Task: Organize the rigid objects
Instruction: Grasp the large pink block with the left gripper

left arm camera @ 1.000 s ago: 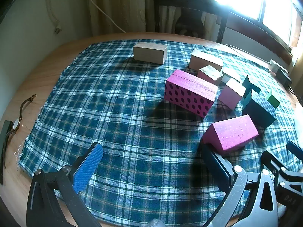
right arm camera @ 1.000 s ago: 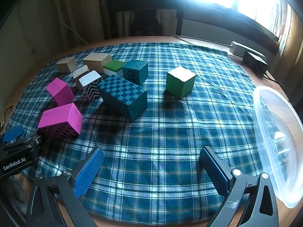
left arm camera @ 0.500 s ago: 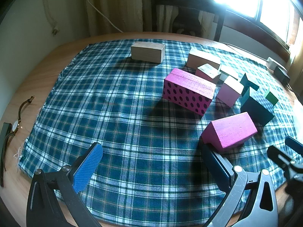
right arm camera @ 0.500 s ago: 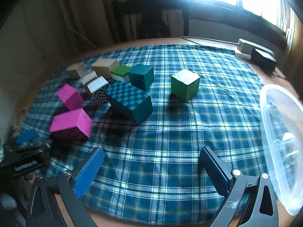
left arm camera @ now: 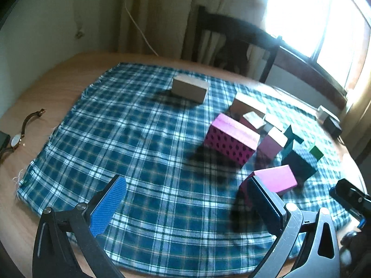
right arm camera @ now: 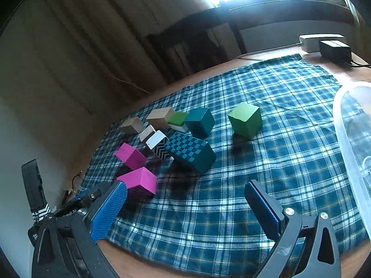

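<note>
A round wooden table (left arm camera: 58,81) is seen, covered by a blue plaid cloth (left arm camera: 143,143). At the right edge a clear plastic tub (right arm camera: 354,143) is visible in the right wrist view. Approx. a dozen blocks are scattered on the cloth, mostly bunched on its far-left part as seen from the right wrist cam.

Largest first: a teal checkered block (right arm camera: 190,154) is laid w/ its long axis running diagonally, near end toward the right gripper. A pink dotted block (left arm camera: 231,141) is set mid-cloth, long axis slanting down to the right. A plain wood block (left arm camera: 189,88) is placed apart, far back. A green cube (right arm camera: 246,120) is stood alone, nearest the tub. A pink wedge-like block (left arm camera: 276,180) is found just beyond the left gripper's right finger (left arm camera: 264,205); touching can't be told.

The left gripper (left arm camera: 185,205) is held spread wide, nothing between the fingers. The right gripper (right arm camera: 185,208) is likewise spread & empty, raised over the cloth's near edge.

Key relation, as judged: the pink wedge-like block lies ahead-right of the left gripper, so the left hand is nearer to it; the green cube is ahead of the right gripper, slightly right, on the tub side.
</note>
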Action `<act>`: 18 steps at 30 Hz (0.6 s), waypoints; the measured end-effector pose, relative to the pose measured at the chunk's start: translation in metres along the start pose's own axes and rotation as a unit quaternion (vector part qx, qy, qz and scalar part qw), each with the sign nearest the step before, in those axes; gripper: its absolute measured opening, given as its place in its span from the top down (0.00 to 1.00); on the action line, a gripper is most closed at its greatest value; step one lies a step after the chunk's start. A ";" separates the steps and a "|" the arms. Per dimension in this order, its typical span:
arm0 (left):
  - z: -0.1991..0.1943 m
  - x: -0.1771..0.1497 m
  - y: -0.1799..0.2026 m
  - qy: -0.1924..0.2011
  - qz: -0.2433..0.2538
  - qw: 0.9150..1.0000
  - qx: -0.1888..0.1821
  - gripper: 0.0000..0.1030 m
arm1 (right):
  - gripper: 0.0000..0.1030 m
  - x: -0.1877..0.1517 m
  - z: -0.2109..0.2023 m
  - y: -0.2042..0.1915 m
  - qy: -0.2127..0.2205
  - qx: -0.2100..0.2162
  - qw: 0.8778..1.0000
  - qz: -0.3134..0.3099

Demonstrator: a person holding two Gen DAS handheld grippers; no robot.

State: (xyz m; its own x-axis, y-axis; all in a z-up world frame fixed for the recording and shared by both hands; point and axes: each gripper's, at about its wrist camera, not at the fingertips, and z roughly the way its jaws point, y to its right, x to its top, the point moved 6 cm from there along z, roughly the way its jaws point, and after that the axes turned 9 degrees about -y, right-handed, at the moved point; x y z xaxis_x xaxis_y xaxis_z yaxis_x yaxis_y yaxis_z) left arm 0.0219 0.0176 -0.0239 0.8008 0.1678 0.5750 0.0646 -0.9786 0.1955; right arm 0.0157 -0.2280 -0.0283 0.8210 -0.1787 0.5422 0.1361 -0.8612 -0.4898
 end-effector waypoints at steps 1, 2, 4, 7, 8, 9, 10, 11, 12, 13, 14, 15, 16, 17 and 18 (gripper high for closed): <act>0.000 0.000 0.000 0.001 0.001 1.000 -0.002 0.00 | 0.00 -0.001 -0.003 0.002 -0.001 -0.002 1.000 0.003; -0.001 0.000 0.001 0.002 0.002 1.000 -0.004 0.00 | 0.00 -0.001 -0.005 0.006 -0.004 -0.003 1.000 0.010; -0.004 -0.003 0.005 0.005 0.004 1.000 -0.007 0.00 | 0.00 0.001 -0.006 0.013 -0.012 -0.001 1.000 0.029; -0.008 -0.006 0.014 0.008 0.006 1.000 -0.012 0.00 | 0.00 -0.002 -0.011 0.029 -0.026 -0.003 0.997 0.067; -0.009 -0.007 0.018 0.006 0.007 1.000 -0.014 0.00 | 0.00 -0.001 -0.014 0.032 -0.025 -0.004 0.997 0.071; -0.009 -0.008 0.024 0.002 0.009 1.000 -0.014 0.00 | 0.00 -0.002 -0.019 0.034 -0.021 -0.010 0.997 0.074; -0.007 -0.008 0.029 -0.003 0.012 1.000 -0.016 0.00 | 0.00 -0.003 -0.026 0.037 -0.016 -0.020 0.997 0.072; -0.006 -0.009 0.035 -0.007 0.017 1.000 -0.021 0.00 | 0.00 -0.003 -0.030 0.037 -0.011 -0.025 0.997 0.070; -0.006 -0.009 0.042 -0.012 0.023 0.999 -0.025 0.00 | 0.00 -0.002 -0.035 0.036 -0.004 -0.032 0.997 0.067; -0.004 -0.010 0.049 -0.018 0.029 0.999 -0.021 0.00 | 0.00 -0.003 -0.045 0.035 0.010 -0.043 0.997 0.059; -0.003 -0.010 0.054 -0.021 0.033 0.999 -0.020 0.00 | 0.00 0.003 -0.047 0.034 0.017 -0.052 0.997 0.054; -0.003 -0.009 0.059 -0.024 0.037 0.999 -0.022 0.00 | 0.00 0.004 -0.051 0.031 0.025 -0.060 0.997 0.047; -0.002 -0.008 0.065 -0.024 0.040 0.999 -0.023 0.00 | 0.00 0.005 -0.060 0.030 0.038 -0.073 0.996 0.037; -0.002 -0.007 0.068 -0.024 0.042 0.999 -0.020 0.00 | 0.00 0.006 -0.060 0.025 0.044 -0.079 0.995 0.034; -0.001 -0.005 0.072 -0.025 0.046 0.999 -0.016 0.00 | 0.00 0.008 -0.059 0.019 0.050 -0.087 0.995 0.030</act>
State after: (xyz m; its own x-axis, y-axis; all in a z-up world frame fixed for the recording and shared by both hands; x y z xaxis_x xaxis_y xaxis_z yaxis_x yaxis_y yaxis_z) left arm 0.0215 -0.0538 -0.0121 0.8316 0.0711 0.5509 -0.0281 -0.9851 0.1695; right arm -0.0077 -0.2742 0.0073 0.7645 -0.2706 0.5851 -0.0159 -0.9153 -0.4025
